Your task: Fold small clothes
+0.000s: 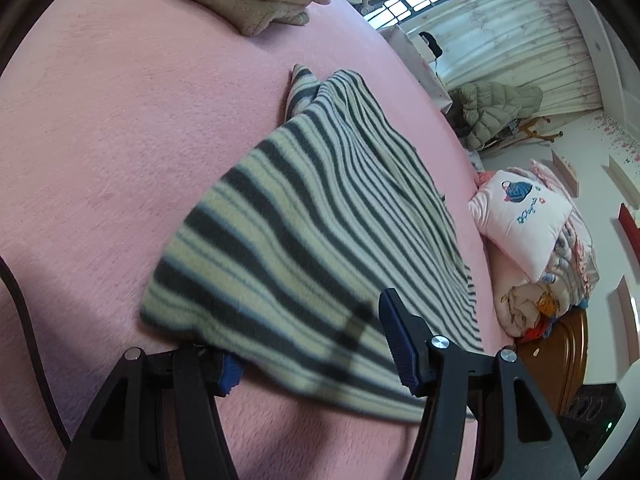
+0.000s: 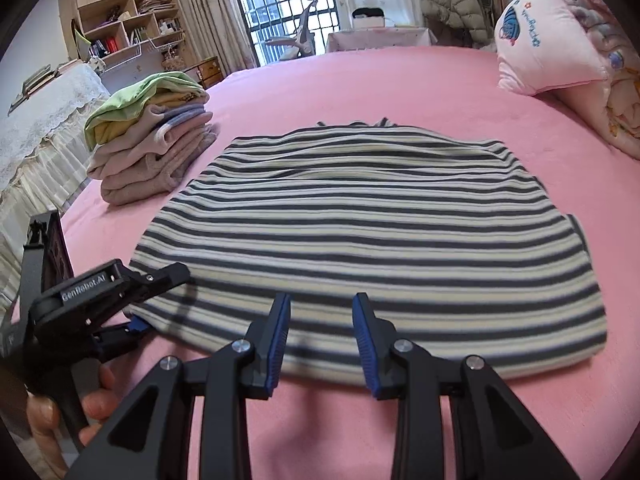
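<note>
Folded stack [image 2: 154, 148] done; striped garment [image 2: 360, 240] flat, unfolded; left hand-held gripper [image 1: 316, 344] straddling hem unclamped, right hand-held gripper [image 2: 322, 340] apart, empty.

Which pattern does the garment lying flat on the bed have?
Horizontal stripes in dark grey, cream and white on the garment; the right wrist view shows it best.

1. One striped garment [image 2: 360, 216] lies on the pink bed [image 2: 400, 80].
2. One stack of folded clothes [image 2: 152, 148] sits left of it.
3. One pink pillow [image 2: 548, 40] sits right of it.
4. Two grippers: left gripper [image 2: 144, 300], right gripper [image 2: 320, 340].
</note>
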The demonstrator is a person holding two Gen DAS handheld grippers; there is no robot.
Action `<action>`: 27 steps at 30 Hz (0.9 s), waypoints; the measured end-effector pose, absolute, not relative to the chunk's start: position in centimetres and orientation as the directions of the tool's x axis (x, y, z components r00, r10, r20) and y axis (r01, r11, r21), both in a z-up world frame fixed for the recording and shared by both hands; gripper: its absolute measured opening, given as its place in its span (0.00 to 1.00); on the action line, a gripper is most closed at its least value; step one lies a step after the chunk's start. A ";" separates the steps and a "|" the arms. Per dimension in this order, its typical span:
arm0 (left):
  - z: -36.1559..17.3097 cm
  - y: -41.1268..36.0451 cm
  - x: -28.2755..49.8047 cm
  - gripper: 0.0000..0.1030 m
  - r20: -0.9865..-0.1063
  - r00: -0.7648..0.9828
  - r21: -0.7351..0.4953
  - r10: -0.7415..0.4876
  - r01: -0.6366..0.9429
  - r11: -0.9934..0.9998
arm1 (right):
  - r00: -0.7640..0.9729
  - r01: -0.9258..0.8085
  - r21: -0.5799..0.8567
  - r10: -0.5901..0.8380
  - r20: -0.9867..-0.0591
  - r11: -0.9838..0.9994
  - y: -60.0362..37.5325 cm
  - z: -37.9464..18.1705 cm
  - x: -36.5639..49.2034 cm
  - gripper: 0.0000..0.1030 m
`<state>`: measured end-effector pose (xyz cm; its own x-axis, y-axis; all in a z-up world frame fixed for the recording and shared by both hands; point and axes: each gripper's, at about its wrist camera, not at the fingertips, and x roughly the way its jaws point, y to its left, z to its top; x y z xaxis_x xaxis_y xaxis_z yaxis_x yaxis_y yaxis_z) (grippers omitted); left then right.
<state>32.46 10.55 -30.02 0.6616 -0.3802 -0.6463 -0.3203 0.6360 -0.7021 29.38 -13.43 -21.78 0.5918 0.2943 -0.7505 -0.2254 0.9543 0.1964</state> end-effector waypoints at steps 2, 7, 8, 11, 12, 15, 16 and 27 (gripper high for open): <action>-30.0 10.5 32.8 0.52 -0.643 0.671 -0.702 -0.369 -0.324 0.635 | 0.590 -0.232 0.184 0.289 -0.754 0.955 -12.9 -21.6 30.3 0.31; -29.8 10.9 33.7 0.27 -0.649 0.676 -0.690 -0.350 -0.328 0.645 | 0.577 -0.239 0.154 0.268 -0.771 0.959 -11.9 -21.5 32.8 0.31; -29.7 10.9 33.9 0.23 -0.647 0.676 -0.692 -0.352 -0.327 0.644 | 0.571 -0.239 0.147 0.261 -0.778 0.960 -11.7 -21.7 33.5 0.31; -29.0 10.0 34.5 0.16 -0.675 0.665 -0.637 -0.321 -0.305 0.708 | 0.525 -0.232 0.130 0.236 -0.818 0.964 -11.4 -23.0 35.2 0.31; -28.5 9.6 34.5 0.15 -0.684 0.664 -0.610 -0.302 -0.293 0.736 | 0.501 -0.235 0.129 0.234 -0.833 0.963 -11.4 -23.5 35.6 0.31; -26.5 8.5 34.5 0.14 -0.678 0.685 -0.562 -0.265 -0.251 0.788 | 0.458 -0.247 0.119 0.224 -0.860 0.962 -11.3 -24.9 36.0 0.31; -25.9 8.2 34.4 0.14 -0.672 0.694 -0.552 -0.257 -0.240 0.798 | 0.459 -0.251 0.125 0.232 -0.858 0.960 -11.5 -24.8 36.0 0.31; -20.2 0.2 35.9 0.12 -0.633 0.734 -0.434 -0.246 -0.074 0.898 | 0.478 -0.207 0.179 0.259 -0.839 0.962 -18.0 -21.9 36.4 0.31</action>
